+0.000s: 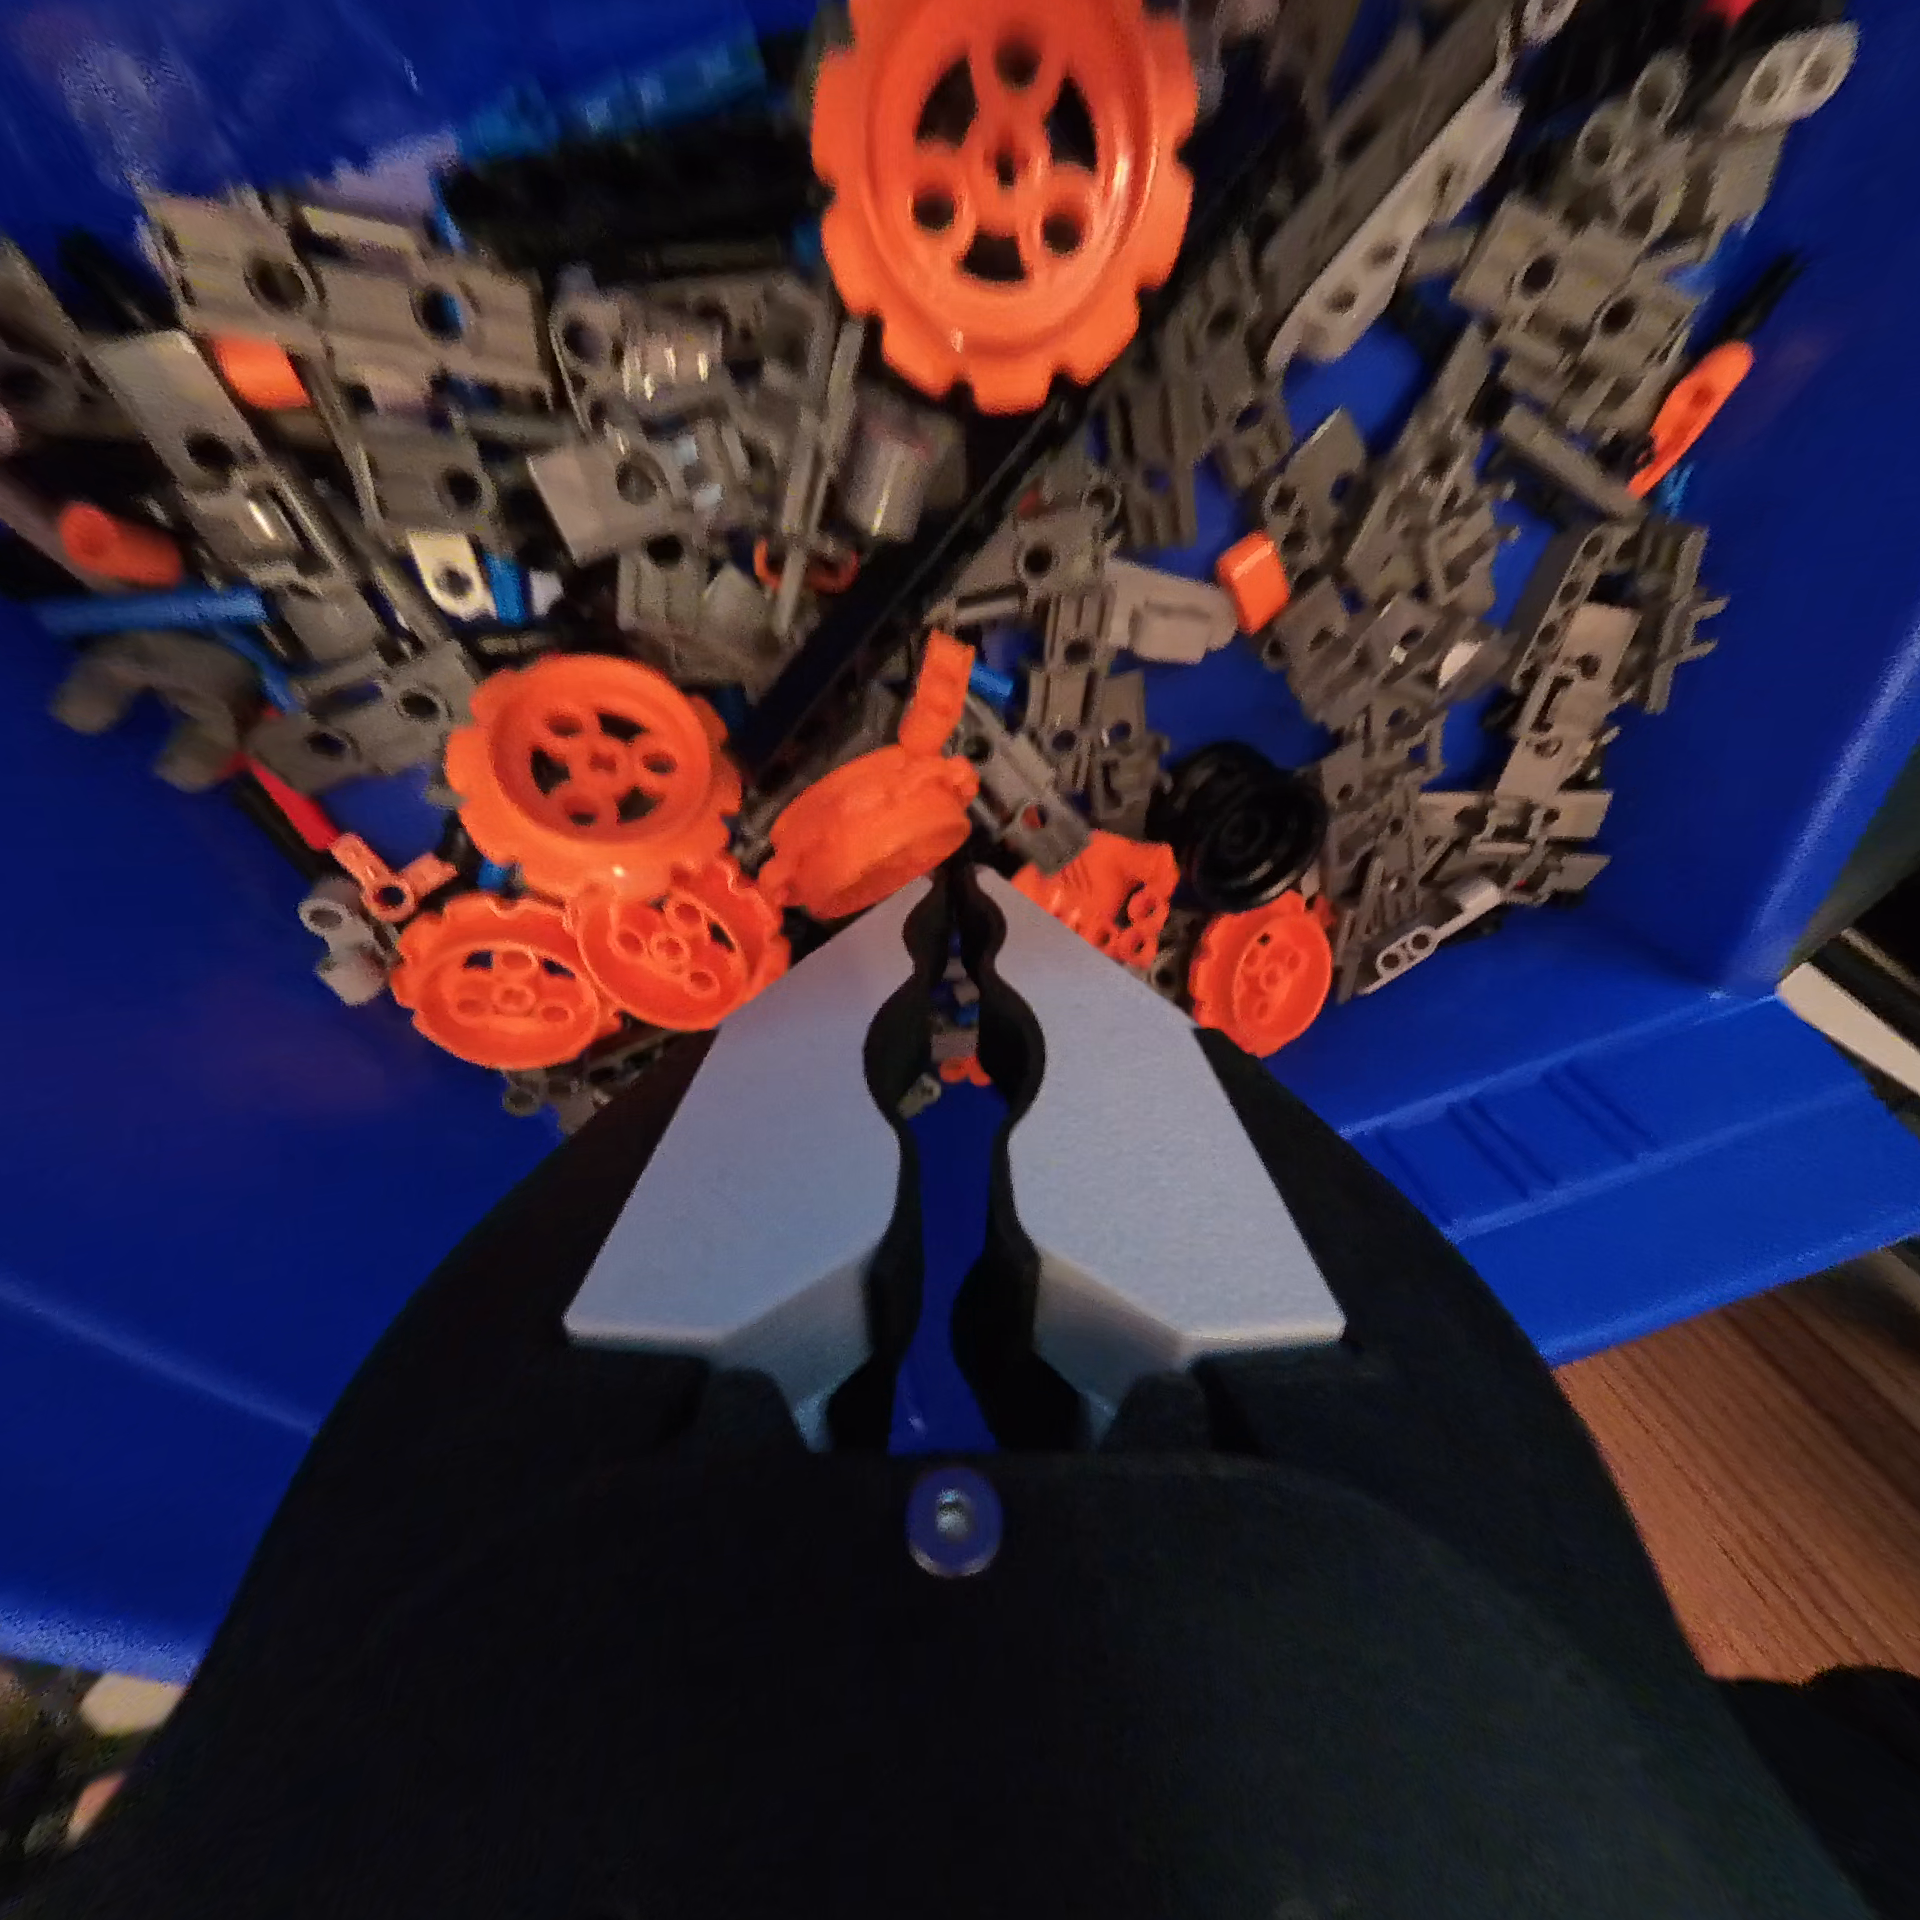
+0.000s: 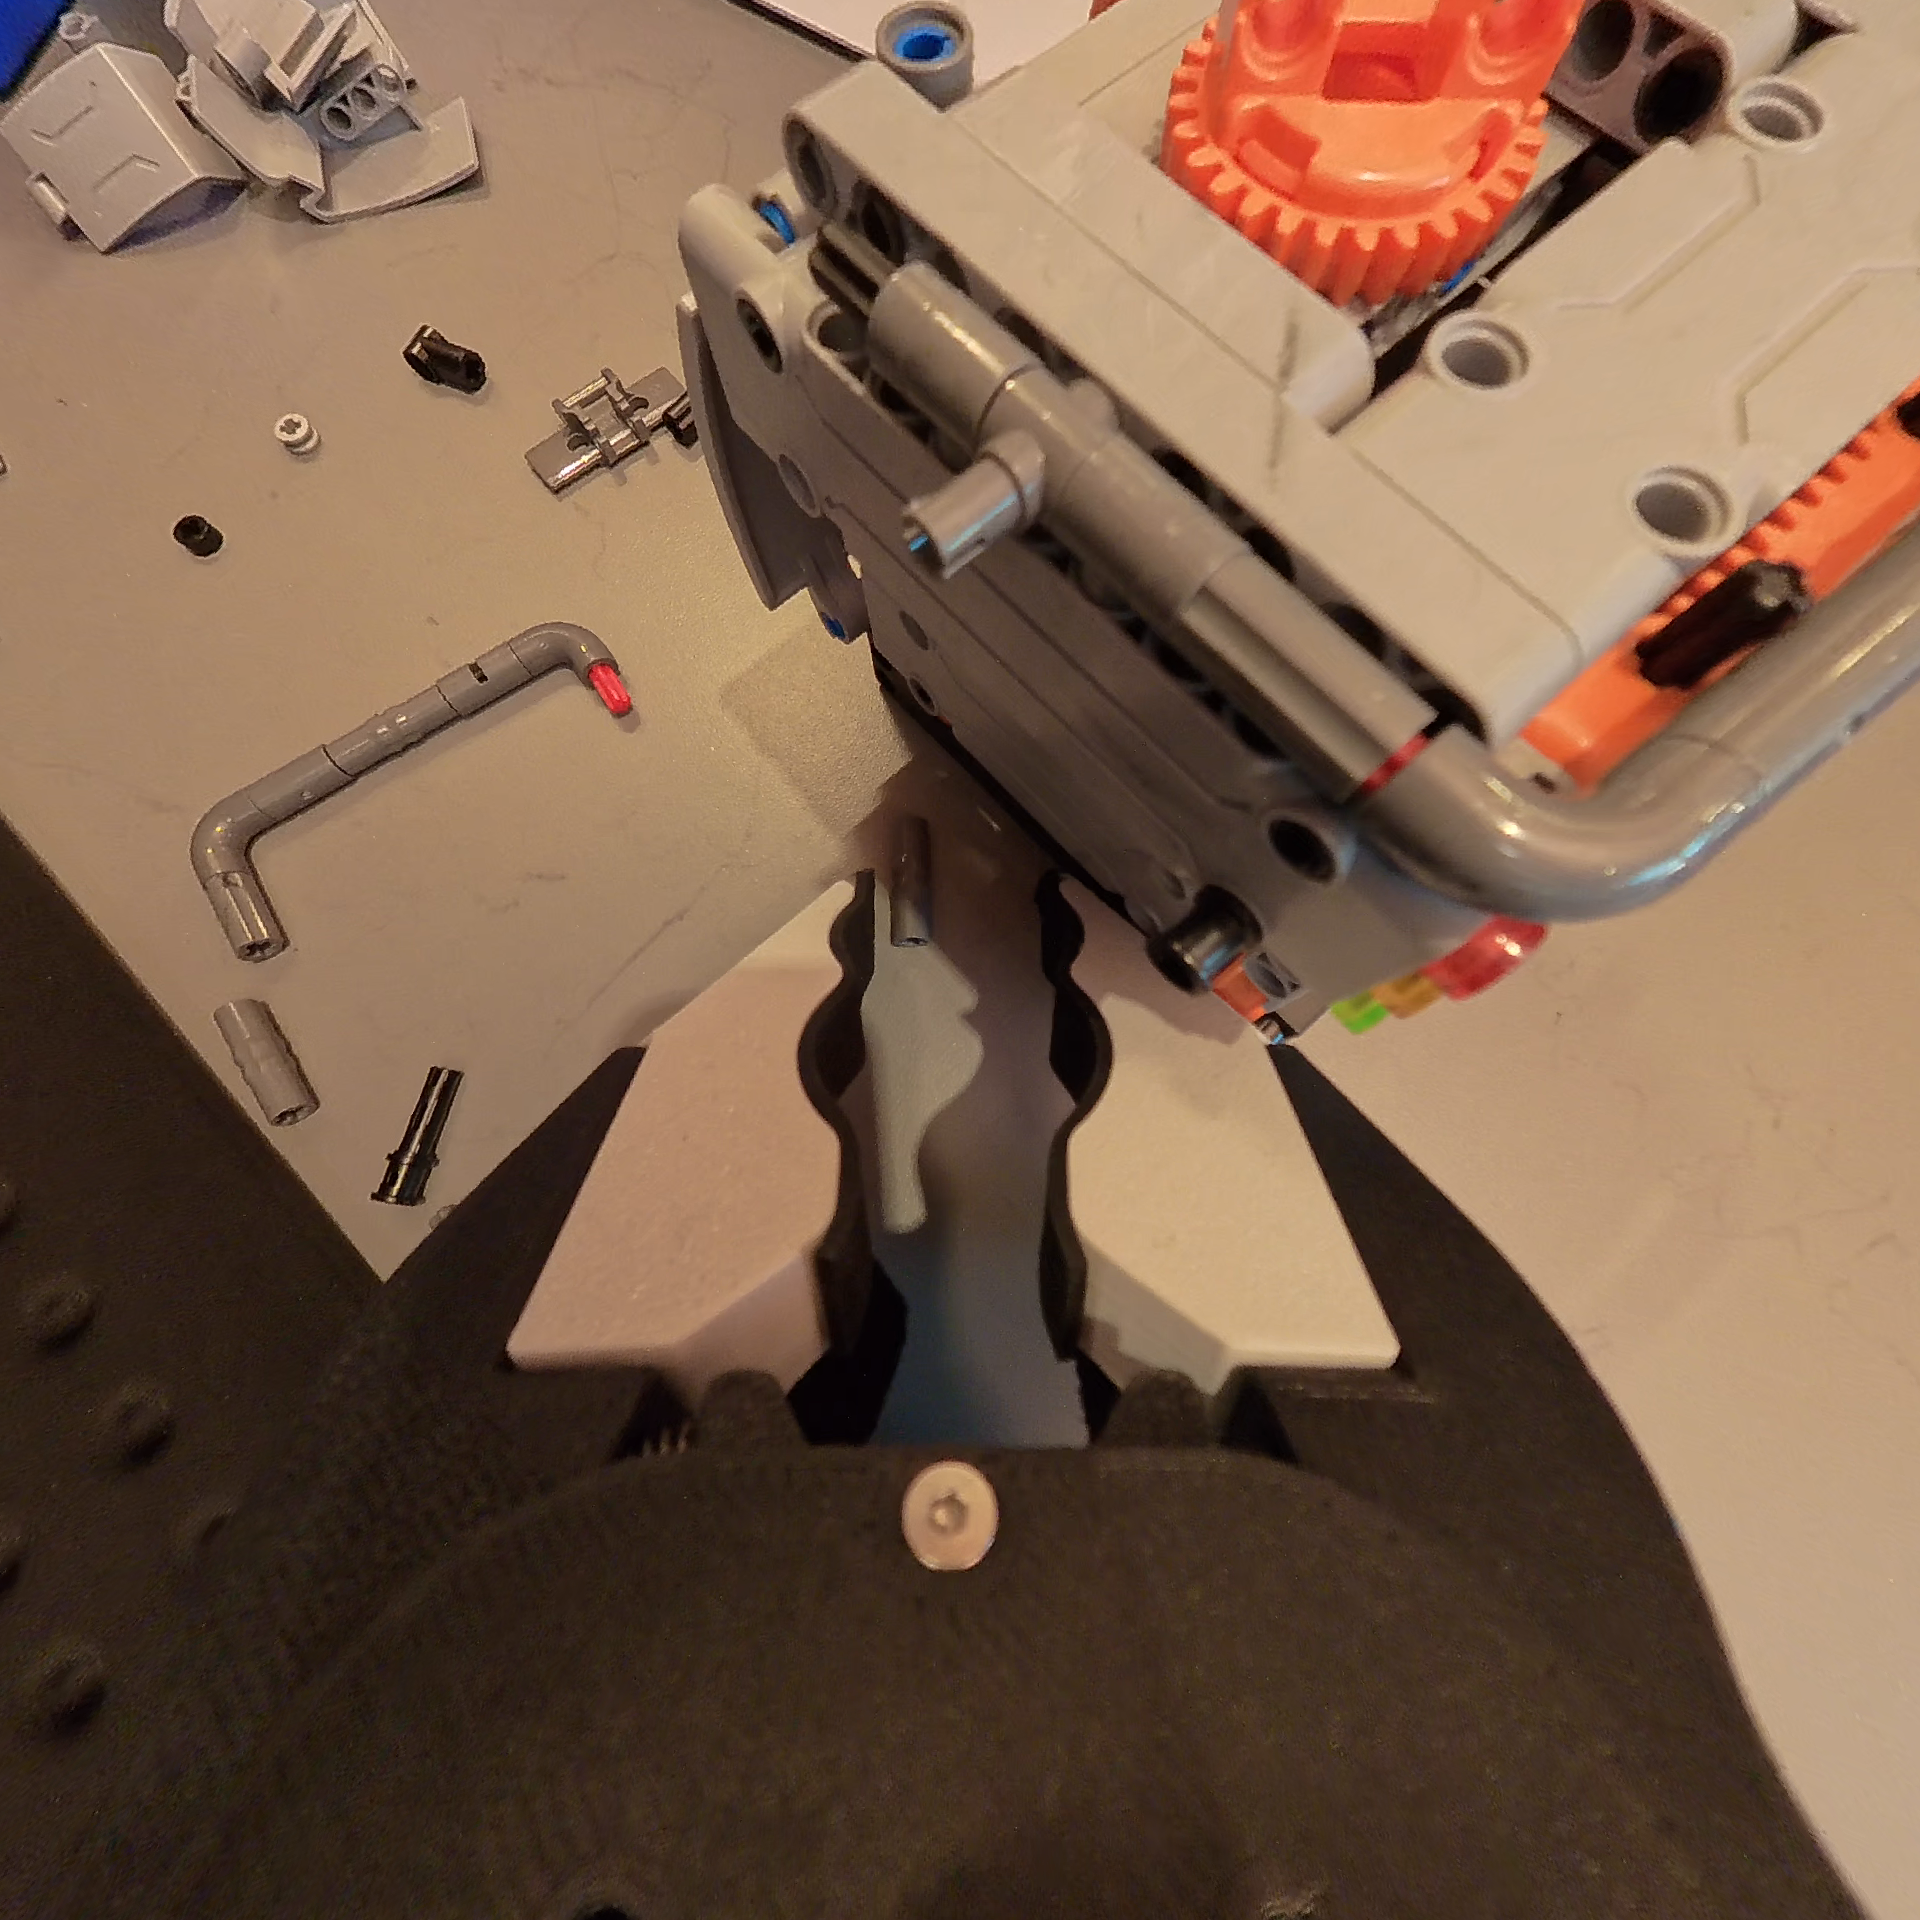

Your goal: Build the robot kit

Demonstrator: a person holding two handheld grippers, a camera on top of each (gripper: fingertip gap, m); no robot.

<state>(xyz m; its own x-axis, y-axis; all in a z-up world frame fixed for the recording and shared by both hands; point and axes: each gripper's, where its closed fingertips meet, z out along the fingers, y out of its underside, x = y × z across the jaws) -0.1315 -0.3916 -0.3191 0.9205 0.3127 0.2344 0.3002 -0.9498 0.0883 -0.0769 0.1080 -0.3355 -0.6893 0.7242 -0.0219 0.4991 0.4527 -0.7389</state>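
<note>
In the left wrist view my left gripper (image 1: 951, 894) reaches into a blue bin (image 1: 1558, 1122) filled with grey and orange building parts. Its fingertips are closed together, right beside an orange toothed wheel (image 1: 868, 831). I see nothing plainly between the pads. In the right wrist view my right gripper (image 2: 956, 894) is open over a grey table (image 2: 468, 520). A small dark grey pin (image 2: 909, 883) lies between the fingertips, close to the left pad (image 2: 847, 935), and is not clamped. A large grey and orange built model (image 2: 1195, 468) stands just beyond the right fingertip (image 2: 1060, 935).
Several orange wheels (image 1: 592, 769), a larger one (image 1: 997, 187) and a black disc (image 1: 1242, 821) lie in the bin among grey beams. On the table lie a bent grey rod (image 2: 405, 727), a grey sleeve (image 2: 265, 1060), black pins (image 2: 421, 1132) and grey panels (image 2: 239, 125). Tip to tip, the grippers are about 50 cm apart. The black disc (image 1: 1242, 821) is about 6 cm from my left fingertips.
</note>
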